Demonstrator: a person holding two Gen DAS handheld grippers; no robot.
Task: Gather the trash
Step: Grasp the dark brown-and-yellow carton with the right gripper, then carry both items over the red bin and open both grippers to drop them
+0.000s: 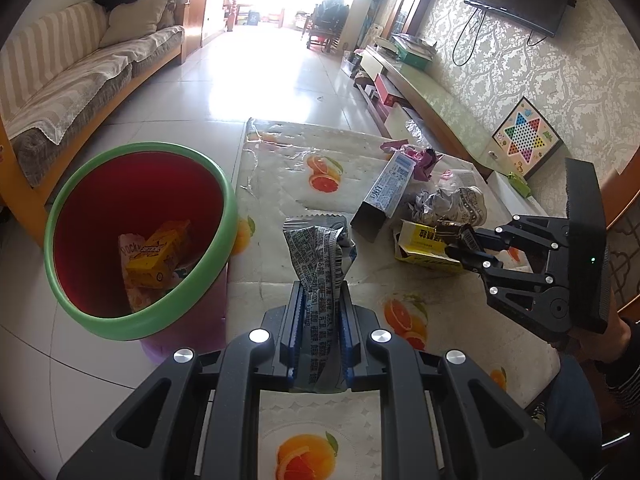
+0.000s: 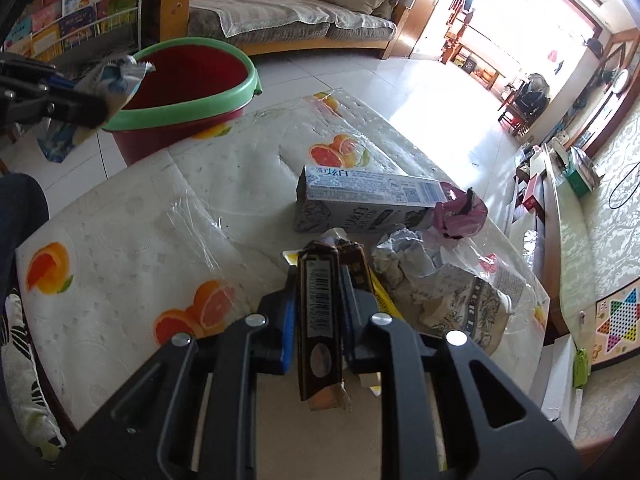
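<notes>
My left gripper (image 1: 318, 304) is shut on a crumpled silver-blue snack wrapper (image 1: 318, 256), held above the table beside the red bin with a green rim (image 1: 136, 236). The bin holds a yellow box (image 1: 160, 256) and a Pocky wrapper. My right gripper (image 2: 320, 280) is shut on a dark brown box with a barcode (image 2: 318, 320), over the trash pile. It shows in the left wrist view (image 1: 466, 246) above a yellow box (image 1: 424, 246). In the right wrist view the left gripper (image 2: 100, 108) holds the wrapper (image 2: 116, 80) near the bin (image 2: 192, 92).
The table (image 2: 120, 240) has an orange-print plastic cover. On it lie a long white-grey carton (image 2: 368, 204), a pink wrapper (image 2: 460, 212) and crumpled paper and bags (image 2: 440, 280). A sofa (image 1: 80, 76) stands beyond the bin, a TV bench (image 1: 432, 96) at the right.
</notes>
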